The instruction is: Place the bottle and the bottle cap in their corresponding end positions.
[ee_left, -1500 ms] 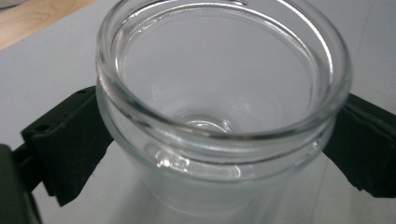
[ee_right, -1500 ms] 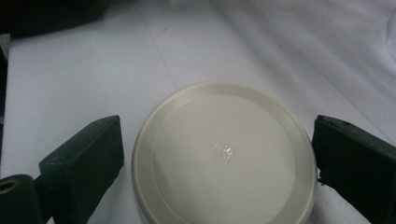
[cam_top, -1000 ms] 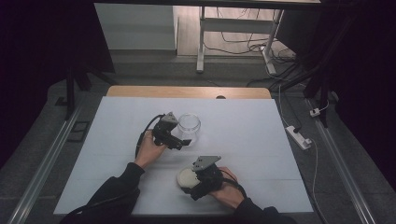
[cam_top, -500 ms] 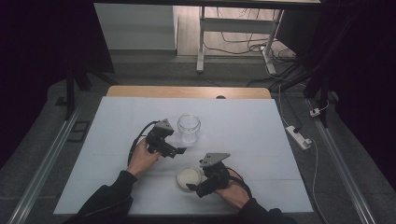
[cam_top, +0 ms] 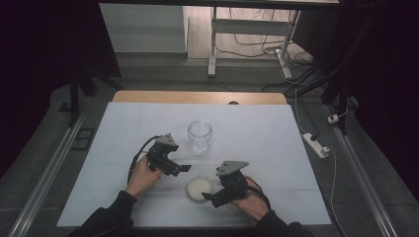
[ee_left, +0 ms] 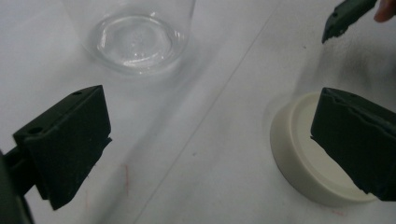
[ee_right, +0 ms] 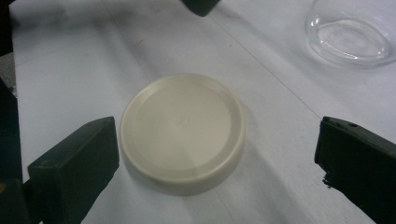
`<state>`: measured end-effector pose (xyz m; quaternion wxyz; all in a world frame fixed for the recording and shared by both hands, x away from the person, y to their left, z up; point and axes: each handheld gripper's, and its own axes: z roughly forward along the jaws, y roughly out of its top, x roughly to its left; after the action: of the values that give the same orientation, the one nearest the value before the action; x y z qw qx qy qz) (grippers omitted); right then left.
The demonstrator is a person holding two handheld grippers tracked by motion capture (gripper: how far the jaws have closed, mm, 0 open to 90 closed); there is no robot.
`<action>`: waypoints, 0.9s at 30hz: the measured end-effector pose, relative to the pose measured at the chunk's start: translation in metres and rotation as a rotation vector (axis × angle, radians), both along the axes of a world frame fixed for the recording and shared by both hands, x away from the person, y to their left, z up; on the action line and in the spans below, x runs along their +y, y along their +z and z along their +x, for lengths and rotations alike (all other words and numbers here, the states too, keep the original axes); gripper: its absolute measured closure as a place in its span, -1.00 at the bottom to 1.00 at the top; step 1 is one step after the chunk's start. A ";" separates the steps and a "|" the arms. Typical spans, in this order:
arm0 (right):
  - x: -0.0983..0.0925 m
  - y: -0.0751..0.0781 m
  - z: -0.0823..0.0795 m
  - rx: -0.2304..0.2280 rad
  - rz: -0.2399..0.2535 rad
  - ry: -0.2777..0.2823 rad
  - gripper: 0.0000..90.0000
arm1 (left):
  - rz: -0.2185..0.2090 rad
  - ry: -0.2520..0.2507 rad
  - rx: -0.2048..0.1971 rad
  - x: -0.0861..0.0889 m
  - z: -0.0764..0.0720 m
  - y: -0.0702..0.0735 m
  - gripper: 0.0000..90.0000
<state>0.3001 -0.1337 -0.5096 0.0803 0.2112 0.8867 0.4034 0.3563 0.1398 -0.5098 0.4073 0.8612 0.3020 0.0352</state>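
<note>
One cream lid [cam_top: 200, 187] lies flat on the white table cover [cam_top: 276, 148], and it is the thing nearest my fingers. There is one lid, one clear glass jar [cam_top: 199, 135], and two grippers, one in each of my hands. My right gripper [cam_top: 211, 196] has its jaws spread wide, holding nothing; in the right gripper view the lid [ee_right: 182, 131] sits between the two black fingers [ee_right: 74, 163], just beside the left-hand one and well apart from the other, with bare cover on that side. I cannot tell whether the near finger touches the lid's rim or merely stands against it. My left gripper [cam_top: 182, 168] is likewise wide open and empty; in the left gripper view the lid [ee_left: 303, 158] lies partly behind its right-hand finger [ee_left: 359, 135], while the other finger stands over plain cover. The jar [ee_left: 135, 32] stands upright and open-mouthed beyond the left gripper's fingertips, apart from them and apart from the lid. From the high view the two grippers point toward each other across the lid, the left one just beyond it, the right one just beside its near edge.
</note>
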 end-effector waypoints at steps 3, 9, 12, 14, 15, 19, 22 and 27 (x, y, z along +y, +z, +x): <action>-0.003 0.000 0.000 -0.003 -0.005 -0.012 -1.00 | 0.007 -0.005 0.002 0.001 -0.007 0.000 -1.00; -0.014 0.000 -0.001 -0.003 -0.019 -0.037 -1.00 | 0.027 -0.017 -0.003 0.004 -0.023 -0.001 -1.00; -0.020 0.000 -0.001 -0.001 -0.023 -0.058 -1.00 | 0.033 -0.017 -0.001 0.006 -0.030 -0.002 -1.00; -0.026 0.000 -0.001 0.001 -0.020 -0.073 -1.00 | 0.030 -0.015 0.005 0.009 -0.035 -0.001 -1.00; -0.028 0.000 -0.001 0.004 -0.019 -0.078 -1.00 | 0.026 -0.012 0.005 0.010 -0.038 -0.001 -1.00; -0.041 0.000 -0.003 0.009 -0.016 -0.104 -1.00 | 0.010 -0.001 0.008 0.016 -0.047 0.000 -1.00; -0.048 0.001 -0.003 0.009 -0.008 -0.125 -1.00 | 0.011 0.012 0.007 0.021 -0.054 0.001 -1.00; -0.058 0.002 -0.005 0.016 -0.010 -0.145 -1.00 | 0.012 0.040 0.013 0.033 -0.066 0.000 -1.00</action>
<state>0.2949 -0.1916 -0.5078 0.1032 0.2778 0.8717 0.3903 0.2904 0.1728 -0.5096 0.3994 0.8577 0.3214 0.0392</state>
